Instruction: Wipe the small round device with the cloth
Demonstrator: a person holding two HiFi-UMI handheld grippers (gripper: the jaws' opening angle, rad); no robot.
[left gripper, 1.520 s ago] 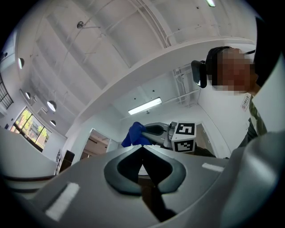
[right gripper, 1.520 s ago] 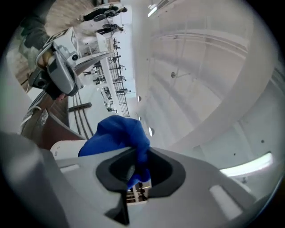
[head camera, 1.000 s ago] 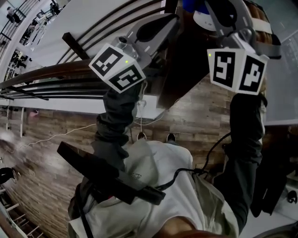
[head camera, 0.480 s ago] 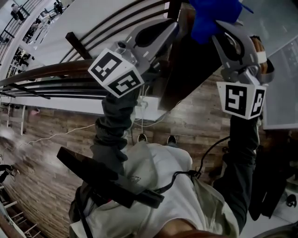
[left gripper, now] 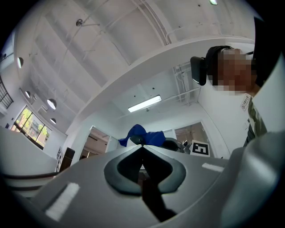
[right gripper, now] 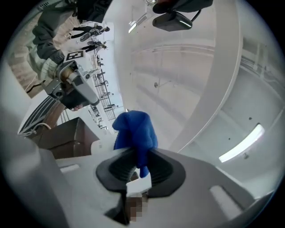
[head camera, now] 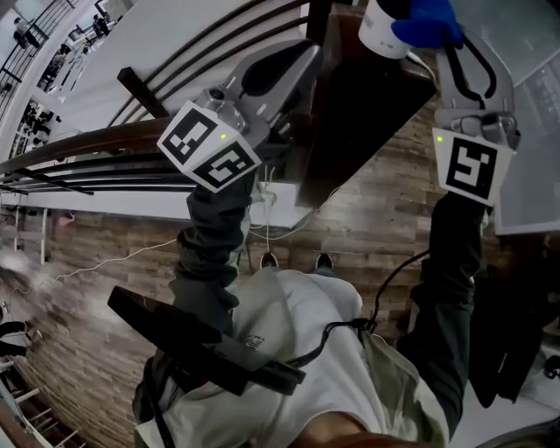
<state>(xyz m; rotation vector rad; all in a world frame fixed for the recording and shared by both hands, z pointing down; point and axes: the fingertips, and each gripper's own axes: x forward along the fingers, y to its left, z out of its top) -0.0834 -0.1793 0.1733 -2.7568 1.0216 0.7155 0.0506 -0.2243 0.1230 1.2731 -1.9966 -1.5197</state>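
**Right gripper** (head camera: pixel 440 42): at 1 o'clock in the head view, raised. Its jaws are pinched on a bunched blue cloth (head camera: pixel 427 19). In the right gripper view the cloth stands up out of the pads, with only a narrow fold caught.

**Small round device** (head camera: pixel 383 31): white, at 12 o'clock in the head view, on top of a dark stand (head camera: pixel 359 114) and close to its edge. The cloth lies against the side of the device toward 3 o'clock.

**Left gripper** (head camera: pixel 302 54): at 11 o'clock, beside the stand and apart from the device. Its jaws are pressed together on nothing.

**Risk 1:** the device likely slides or tips off the stand. The cause would be a sideways wipe toward 9 o'clock while nothing steadies it, since the left gripper is not on it.

**Risk 2:** the cloth may pull out of the pinch. The cause would be drag on the casing against so thin a held fold.

**Risk 3:** bare jaw tips may scrape the device. The cause would be pressing down where the cloth bunches to one side and does not cover the tips
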